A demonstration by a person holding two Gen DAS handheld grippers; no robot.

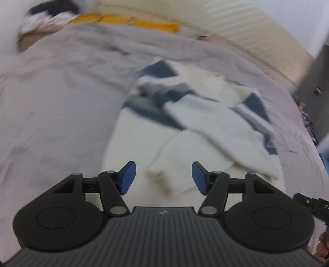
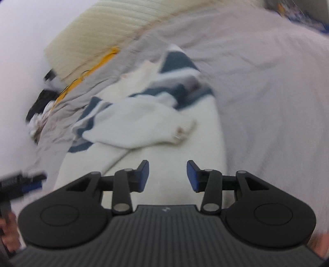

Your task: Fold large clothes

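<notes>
A cream knit sweater with navy and grey stripes (image 1: 185,127) lies on a grey bedsheet (image 1: 51,106), its sleeves crossed over the body. In the right wrist view the same sweater (image 2: 144,115) lies ahead, one sleeve cuff (image 2: 183,131) resting on the cream body. My left gripper (image 1: 163,177) hovers over the sweater's lower part, open, nothing between its blue pads (image 1: 127,177). My right gripper (image 2: 167,176) also stands open above the cream fabric, nothing held. Both views are blurred.
A cream ribbed headboard or pillow (image 1: 236,30) and a yellow strip (image 1: 127,21) lie at the bed's far end. Dark and patterned items (image 1: 47,14) sit at the far left corner. The other gripper shows at each view's edge (image 2: 18,182). A grey cabinet (image 1: 316,82) stands right.
</notes>
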